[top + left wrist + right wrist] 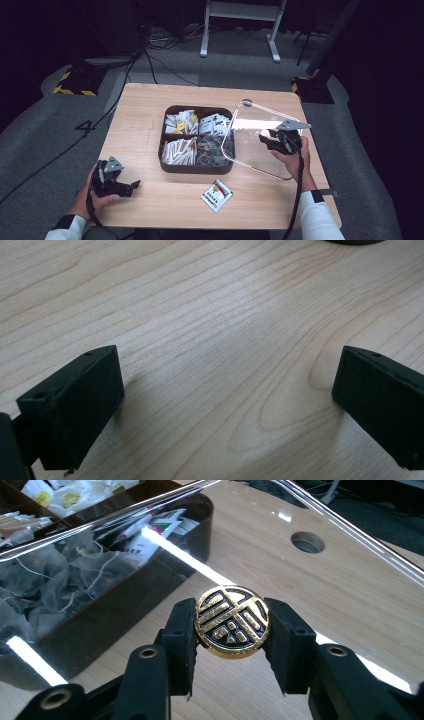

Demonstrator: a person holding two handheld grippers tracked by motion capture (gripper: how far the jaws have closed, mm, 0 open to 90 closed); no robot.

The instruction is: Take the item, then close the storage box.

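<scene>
The right gripper (232, 630) is clamped on the gold knob (232, 621) of the clear lid (260, 142), held tilted just right of the dark box (197, 167) of tea bags, while the left gripper (116, 184), jaws wide apart, rests near the table's (150, 100) left edge, with a small packet (217, 195) lying in front of the box.

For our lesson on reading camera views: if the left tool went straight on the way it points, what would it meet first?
The left tool points low across bare table. The way looks free until the dark compartment box at the far edge, though depth is hard to judge.
</scene>
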